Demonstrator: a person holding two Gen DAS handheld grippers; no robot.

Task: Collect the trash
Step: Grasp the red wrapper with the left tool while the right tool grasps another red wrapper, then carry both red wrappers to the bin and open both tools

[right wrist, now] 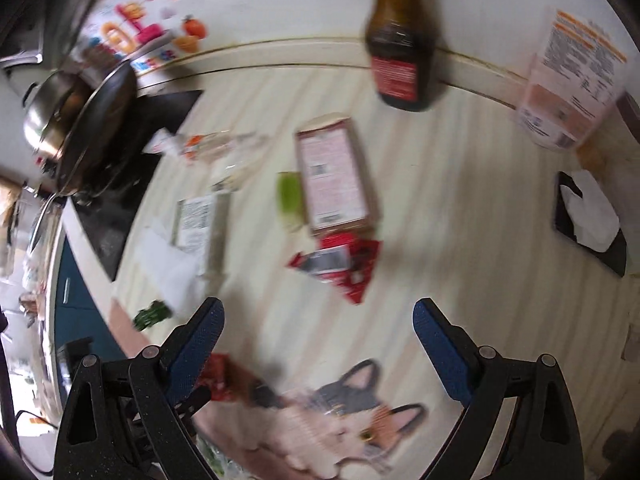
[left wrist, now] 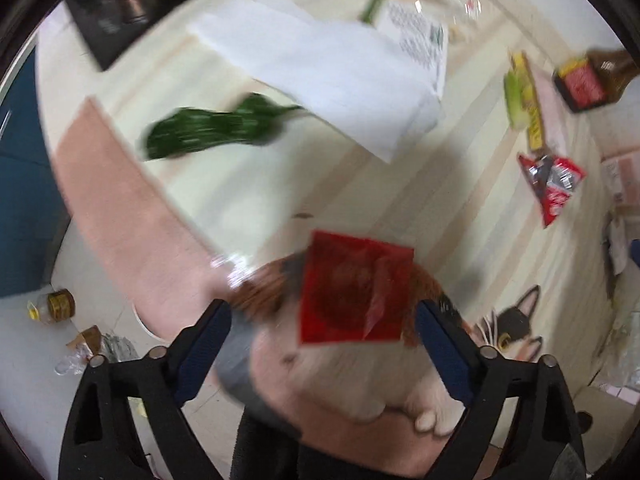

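Note:
My left gripper point(left wrist: 322, 318) is open. A red square wrapper point(left wrist: 352, 288) is seen between its jaws, apart from both fingers, over the cat-print mat point(left wrist: 516, 328). A green wrapper point(left wrist: 212, 128) and white paper point(left wrist: 320, 68) lie farther on the table. A red and silver snack wrapper point(left wrist: 552, 184) lies to the right. My right gripper point(right wrist: 318, 318) is open and empty above the table. The same snack wrapper point(right wrist: 340, 264) lies just ahead of it, with a pink box point(right wrist: 334, 176) and a green piece point(right wrist: 290, 196) behind it.
A brown sauce bottle point(right wrist: 400, 40) stands at the back wall. A plastic cup point(right wrist: 572, 80) is at the right, a tissue on a black tray point(right wrist: 588, 216) below it. Pans point(right wrist: 80, 120) sit on the stove at left. Trash point(left wrist: 76, 340) lies on the floor.

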